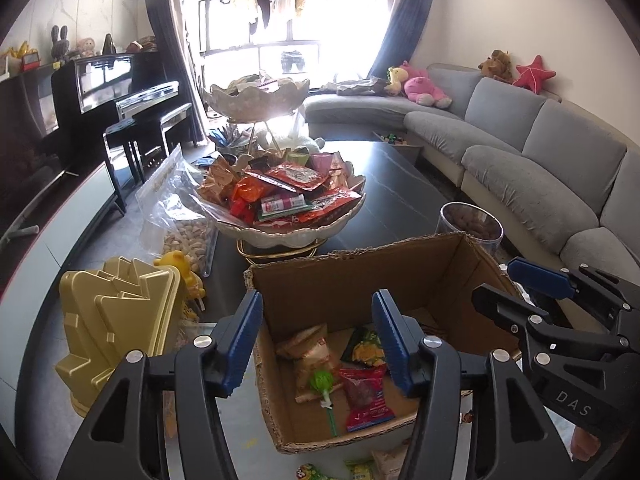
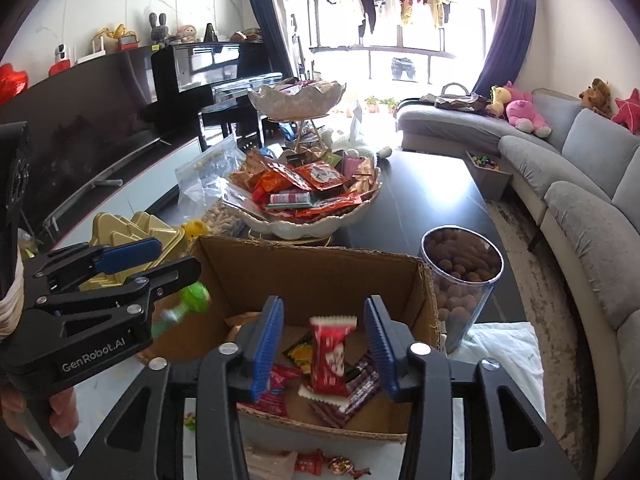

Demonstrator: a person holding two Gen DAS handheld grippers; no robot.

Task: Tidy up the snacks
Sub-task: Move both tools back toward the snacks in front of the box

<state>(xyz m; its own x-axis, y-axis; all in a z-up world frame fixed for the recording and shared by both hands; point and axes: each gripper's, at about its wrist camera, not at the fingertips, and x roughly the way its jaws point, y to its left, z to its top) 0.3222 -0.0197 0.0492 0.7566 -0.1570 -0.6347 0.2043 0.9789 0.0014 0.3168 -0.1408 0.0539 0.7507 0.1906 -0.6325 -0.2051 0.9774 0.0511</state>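
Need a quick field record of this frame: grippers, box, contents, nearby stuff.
left gripper: open, above box, nothing held
right gripper: open, red-and-white wrapper between its fingers, not gripped
cardboard box: open, upright
box contents: red packet, green lollipop, other snacks
behind box: tiered snack bowl
right of box: clear jar of nuts

The cardboard box (image 1: 360, 280) stands on the worktop (image 1: 400, 184). Inside it lie snack packets (image 1: 366, 398). Behind the box stands the tiered snack bowl (image 1: 288, 236). Right of the box stands the nut jar (image 2: 460, 280). Left of the box stands the stacked trays (image 1: 112, 328).
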